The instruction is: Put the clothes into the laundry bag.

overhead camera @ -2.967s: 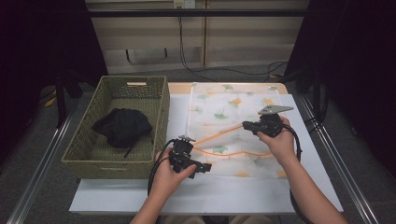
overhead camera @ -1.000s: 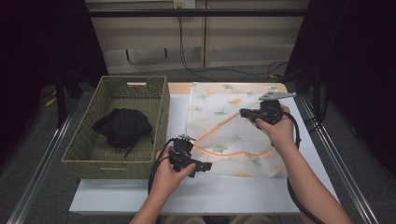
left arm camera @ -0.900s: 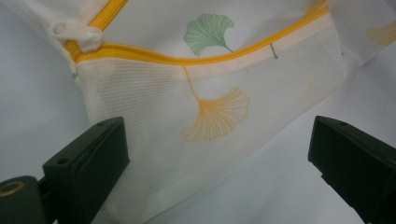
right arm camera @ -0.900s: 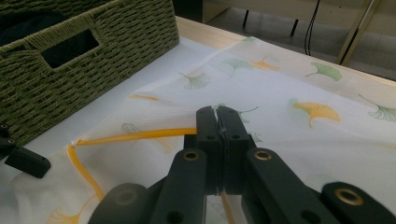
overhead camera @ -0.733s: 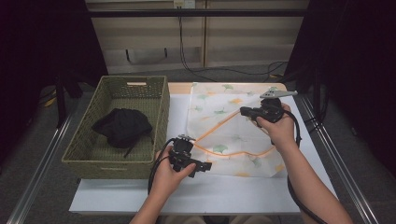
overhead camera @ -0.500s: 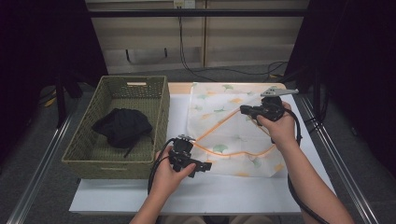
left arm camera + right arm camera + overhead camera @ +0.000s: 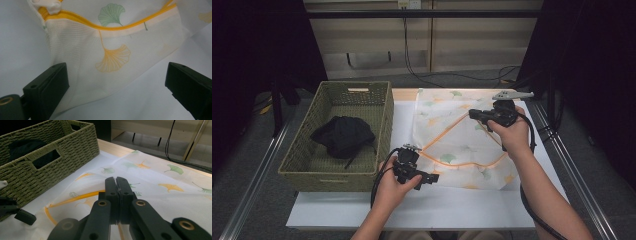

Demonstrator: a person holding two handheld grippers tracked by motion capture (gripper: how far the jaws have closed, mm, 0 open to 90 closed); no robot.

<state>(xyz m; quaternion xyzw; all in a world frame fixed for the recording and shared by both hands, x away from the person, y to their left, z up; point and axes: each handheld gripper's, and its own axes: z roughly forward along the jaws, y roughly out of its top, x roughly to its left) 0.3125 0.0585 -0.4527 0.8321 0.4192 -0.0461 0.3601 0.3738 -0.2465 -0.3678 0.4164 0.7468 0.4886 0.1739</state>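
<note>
A white mesh bag [image 7: 462, 145] printed with ginkgo leaves lies on the white table [image 7: 412, 210]. Its orange zipper [image 7: 112, 27] is undone, and the white pull [image 7: 50, 5] sits at the left end. My right gripper [image 7: 472, 114] is shut on the upper zipper edge and holds that flap off the table; its jaws [image 7: 115, 181] are pressed together. My left gripper [image 7: 430, 178] is open at the bag's near left corner. Its jaws [image 7: 117, 82] stand wide on either side of the mesh [image 7: 112, 55] without touching it.
A woven green basket [image 7: 384, 120] stands to the left of the bag, with a black garment [image 7: 343, 135] inside. The basket wall [image 7: 62, 147] is close to the bag's left edge. White table lies bare in front of the bag.
My right gripper has moved away from the person and slightly left, lifting the zipper edge and widening the bag's mouth. The left gripper has stayed put, open.
</note>
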